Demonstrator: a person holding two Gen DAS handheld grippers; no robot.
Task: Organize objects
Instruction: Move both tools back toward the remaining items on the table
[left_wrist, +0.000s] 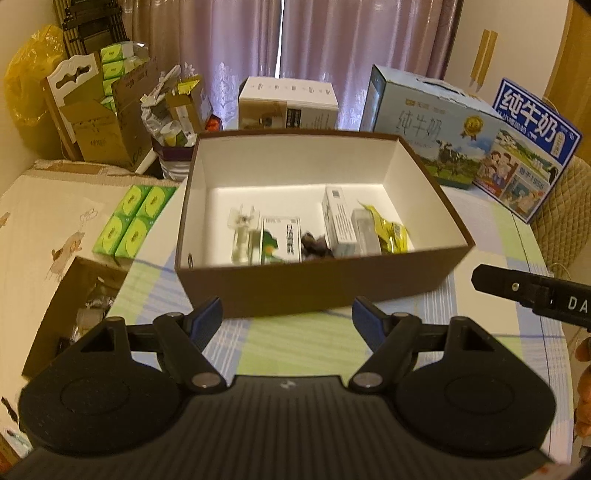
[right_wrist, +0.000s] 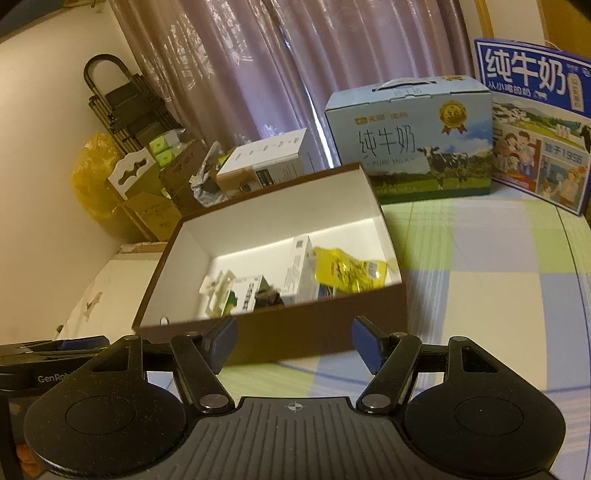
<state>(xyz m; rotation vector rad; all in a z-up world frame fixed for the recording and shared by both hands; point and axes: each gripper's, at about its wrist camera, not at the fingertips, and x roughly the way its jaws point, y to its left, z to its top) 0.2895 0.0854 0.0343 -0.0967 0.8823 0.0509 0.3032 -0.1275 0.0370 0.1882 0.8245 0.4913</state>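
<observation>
Brown cardboard box (left_wrist: 314, 291) with white lining sits on our checked-cloth surface (right_wrist: 480, 295), small packets (left_wrist: 388, 229) already inside. Our left tool (left_wrist: 287, 319) and right tool (right_wrist: 294, 341) hang half-open and empty; we'd approach level, avoiding its near wall.

Packets in box (left_wrist: 314, 291) on table (left_wrist: 295, 343), milk cartons (left_wrist: 424, 129) behind

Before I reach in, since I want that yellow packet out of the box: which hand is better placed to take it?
Right, probably. The yellow packet lies at the box's right end, on the right gripper's side. Both grippers, left included, have open, empty jaws short of the box.
</observation>
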